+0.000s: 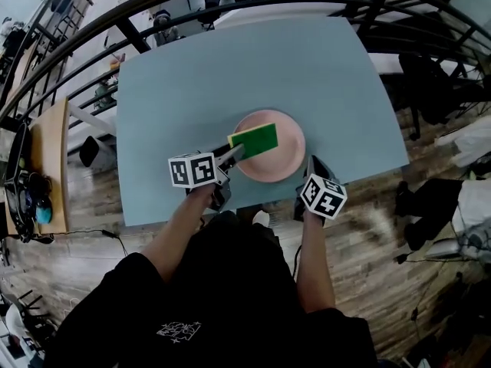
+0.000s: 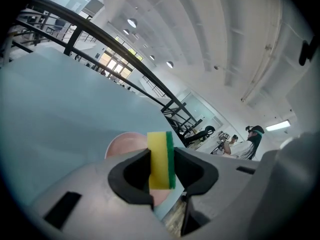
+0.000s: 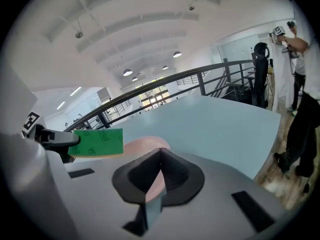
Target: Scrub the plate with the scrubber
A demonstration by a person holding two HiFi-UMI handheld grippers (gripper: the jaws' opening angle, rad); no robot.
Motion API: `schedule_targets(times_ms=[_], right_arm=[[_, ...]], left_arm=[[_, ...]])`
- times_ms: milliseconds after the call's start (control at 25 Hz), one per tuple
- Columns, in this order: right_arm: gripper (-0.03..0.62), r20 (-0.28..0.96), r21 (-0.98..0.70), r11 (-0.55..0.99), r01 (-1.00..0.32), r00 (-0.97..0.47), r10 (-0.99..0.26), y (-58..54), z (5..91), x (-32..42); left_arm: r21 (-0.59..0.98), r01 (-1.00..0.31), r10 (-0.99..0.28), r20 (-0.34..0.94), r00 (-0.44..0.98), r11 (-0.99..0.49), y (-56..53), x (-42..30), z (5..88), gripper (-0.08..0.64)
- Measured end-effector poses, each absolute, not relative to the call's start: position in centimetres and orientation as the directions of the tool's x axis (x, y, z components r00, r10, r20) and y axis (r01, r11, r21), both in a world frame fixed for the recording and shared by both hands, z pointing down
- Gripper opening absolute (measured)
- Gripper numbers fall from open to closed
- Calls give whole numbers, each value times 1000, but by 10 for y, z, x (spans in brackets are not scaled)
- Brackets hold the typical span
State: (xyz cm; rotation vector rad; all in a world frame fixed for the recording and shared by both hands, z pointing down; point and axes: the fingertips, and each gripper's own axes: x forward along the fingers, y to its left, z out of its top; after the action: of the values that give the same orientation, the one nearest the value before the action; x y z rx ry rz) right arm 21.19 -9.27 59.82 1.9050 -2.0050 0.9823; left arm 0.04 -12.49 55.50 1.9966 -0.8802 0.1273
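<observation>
Head view: a pink plate [image 1: 280, 163] sits near the blue counter's [image 1: 253, 67] front edge. The left tool [image 1: 234, 153] holds a green scrubber [image 1: 255, 139] over it.

Left gripper view: the jaws clamp the scrubber.

Right gripper view: the right tool [image 3: 160, 151] is closed and empty, beside the plate.

Scrubbing seems about to start.

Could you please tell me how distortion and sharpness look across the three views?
Head view: the fisheye bows the railing and the table edges, and the floor at lower right is smeared. Left gripper view: black vignetted corners, scrubber crisp, plate behind it softer. Right gripper view: same vignette, ceiling lights blown out.
</observation>
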Motion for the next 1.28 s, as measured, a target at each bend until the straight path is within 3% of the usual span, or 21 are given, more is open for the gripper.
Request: schedule_targets(times_ms=[600,1280], right_arm=[[6,411,-238,-59,-969,-45,-910,-41,487,187],[6,211,-135,-54,-989,24,-977,15,374,107]], left_arm=[[625,-588,-531,306,790,-513,-115,-41,481,132],[477,-538,-523,178,834,-695,-96,-110,403,132]])
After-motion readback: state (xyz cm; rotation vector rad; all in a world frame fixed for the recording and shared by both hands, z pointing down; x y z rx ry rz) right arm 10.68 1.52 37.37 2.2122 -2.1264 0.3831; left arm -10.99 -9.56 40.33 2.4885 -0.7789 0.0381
